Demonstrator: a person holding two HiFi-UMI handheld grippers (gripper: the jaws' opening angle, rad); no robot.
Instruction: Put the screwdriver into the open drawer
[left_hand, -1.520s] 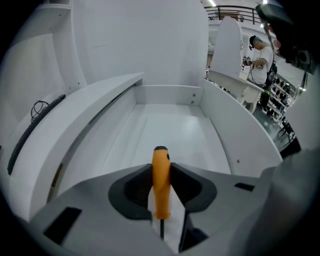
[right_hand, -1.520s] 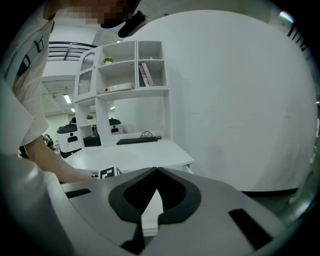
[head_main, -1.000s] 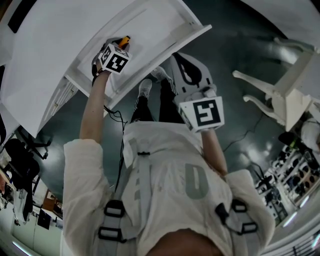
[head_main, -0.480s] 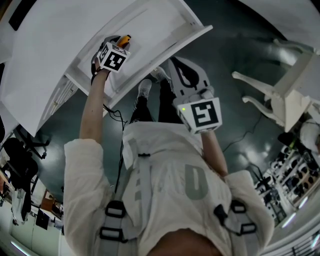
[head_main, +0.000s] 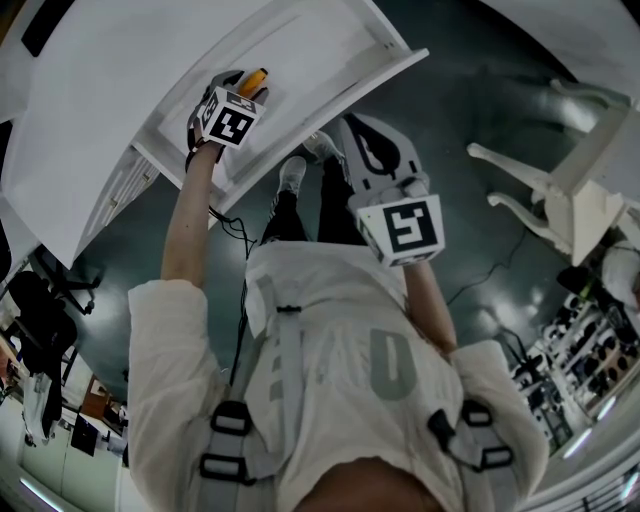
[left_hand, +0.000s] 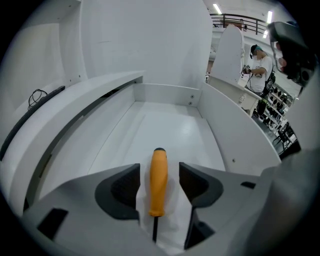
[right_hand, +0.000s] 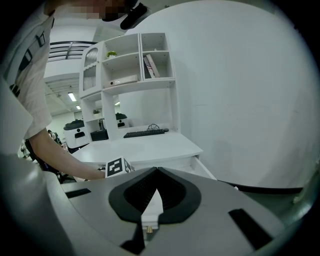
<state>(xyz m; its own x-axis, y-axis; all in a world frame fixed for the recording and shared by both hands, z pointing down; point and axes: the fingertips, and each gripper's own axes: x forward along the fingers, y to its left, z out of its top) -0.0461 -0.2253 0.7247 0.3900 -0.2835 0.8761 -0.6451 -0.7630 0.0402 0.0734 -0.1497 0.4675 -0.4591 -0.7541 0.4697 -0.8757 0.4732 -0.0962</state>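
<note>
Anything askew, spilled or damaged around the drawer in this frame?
Nothing stands out. The screwdriver lies in the open drawer, between the opening jaws of the left claw, clear of its pads. The right claw is shut and empty.

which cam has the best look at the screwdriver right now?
Left gripper view: the screwdriver, orange handle and dark shaft, lies on the drawer floor between the opening jaws of the left gripper, untouched. Head view shows only the handle's end beyond that gripper. Right gripper view shows the drawer's side, not the screwdriver.
</note>
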